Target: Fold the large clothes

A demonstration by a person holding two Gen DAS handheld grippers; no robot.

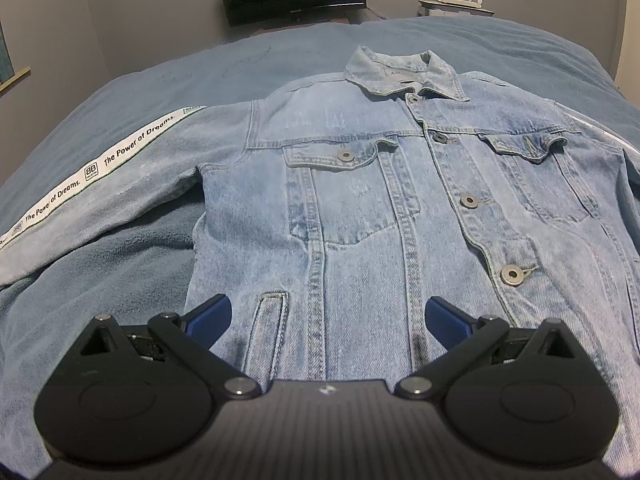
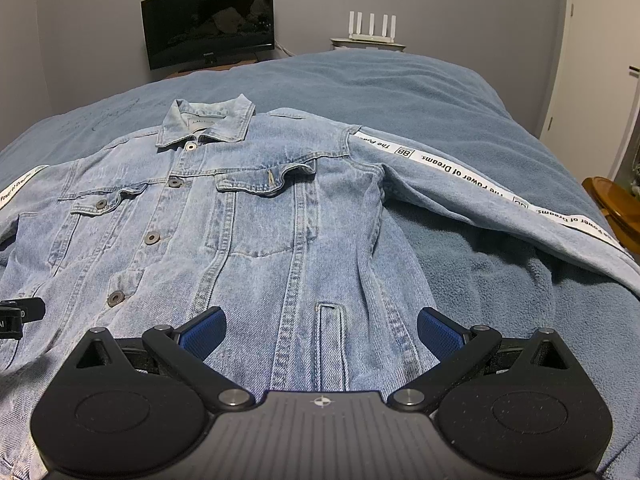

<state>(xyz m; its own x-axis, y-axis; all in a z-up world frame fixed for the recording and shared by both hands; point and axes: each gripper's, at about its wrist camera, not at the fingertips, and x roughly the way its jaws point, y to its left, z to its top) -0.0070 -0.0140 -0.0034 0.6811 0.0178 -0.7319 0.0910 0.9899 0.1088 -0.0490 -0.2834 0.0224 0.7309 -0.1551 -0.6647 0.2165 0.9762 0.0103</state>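
left wrist view: my left hand-held gripper (image 1: 328,316) and right hand-held gripper (image 2: 322,326) hang spread over the jacket (image 1: 360,200); stiff, heavy denim, so i'd pinch the hem corners.

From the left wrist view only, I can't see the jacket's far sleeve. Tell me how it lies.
Observer: The right sleeve stretches out flat across the blue blanket, white printed stripe up.
Operator: Report what's past its cuff end.
Observer: A brown wooden piece of furniture stands beside the bed.
Operator: Give me the right tool's state.
Observer: The right tool is open, above the denim jacket hem by a slit pocket.
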